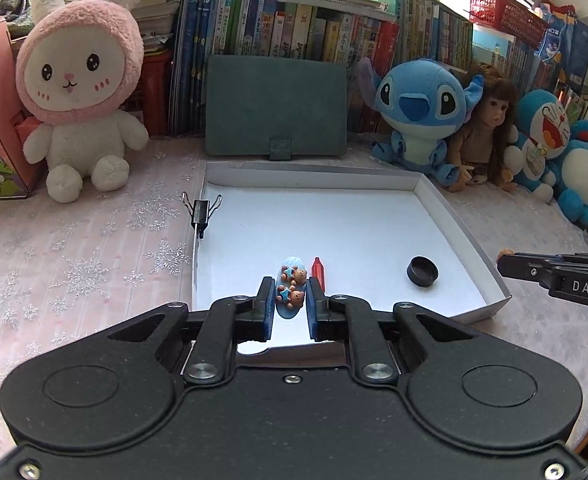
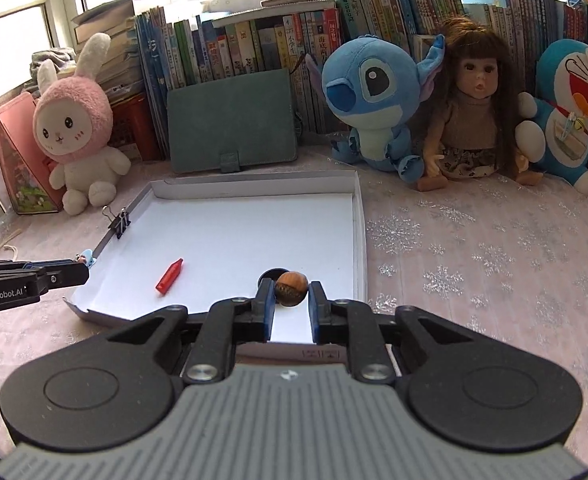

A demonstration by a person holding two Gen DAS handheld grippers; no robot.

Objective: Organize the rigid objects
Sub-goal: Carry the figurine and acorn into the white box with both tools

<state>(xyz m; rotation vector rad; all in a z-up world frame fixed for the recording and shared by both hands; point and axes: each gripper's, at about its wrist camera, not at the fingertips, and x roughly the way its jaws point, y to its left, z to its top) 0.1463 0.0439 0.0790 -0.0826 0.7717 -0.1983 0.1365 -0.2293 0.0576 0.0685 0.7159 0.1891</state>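
Observation:
A white cardboard tray (image 1: 446, 204) lies on the pink cloth; it also shows in the right wrist view (image 2: 359, 216). In it lie a red crayon (image 1: 318, 273) and a black round cap (image 1: 422, 271). My left gripper (image 1: 290, 294) is shut on a blue oval hair clip with two small bears (image 1: 291, 286), held over the tray's near edge. My right gripper (image 2: 290, 290) is shut on a brown walnut-like ball (image 2: 291, 288), just in front of the cap (image 2: 272, 274). The crayon (image 2: 170, 276) lies to its left. The left gripper's tip (image 2: 76, 274) shows at the tray's left edge.
A black binder clip (image 1: 201, 213) grips the tray's left wall. A green notebook (image 1: 276, 108) leans on the books behind. A pink rabbit plush (image 1: 80, 92) sits back left; a Stitch plush (image 1: 422, 116), a doll (image 2: 474, 112) and a Doraemon plush (image 2: 574, 116) sit back right.

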